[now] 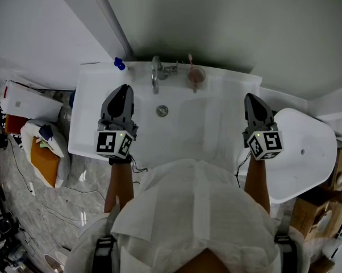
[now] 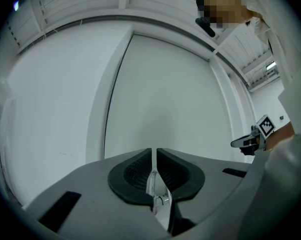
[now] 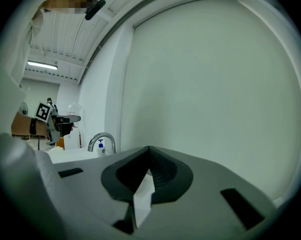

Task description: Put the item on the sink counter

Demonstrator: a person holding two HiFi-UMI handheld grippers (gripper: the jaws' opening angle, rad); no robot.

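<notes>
A white sink counter [image 1: 91,112] lies below me, with a chrome faucet [image 1: 155,74] at its back. A small blue bottle [image 1: 120,64] stands at the back left corner, and a pinkish cup [image 1: 195,77] holding a toothbrush stands right of the faucet. My left gripper [image 1: 124,90] hovers over the basin's left side, shut and empty; its own view has the jaws [image 2: 154,151] closed against a bare wall. My right gripper [image 1: 251,98] hangs over the counter's right end, shut with nothing held. The right gripper view [image 3: 149,149] catches the faucet [image 3: 101,140] and the blue bottle [image 3: 100,146].
A white toilet [image 1: 304,147] stands close on the right, with cardboard boxes [image 1: 316,209] beyond it. Bags and an orange item [image 1: 43,158] lie on the floor at the left, among cables. The basin's drain [image 1: 162,111] sits between the grippers.
</notes>
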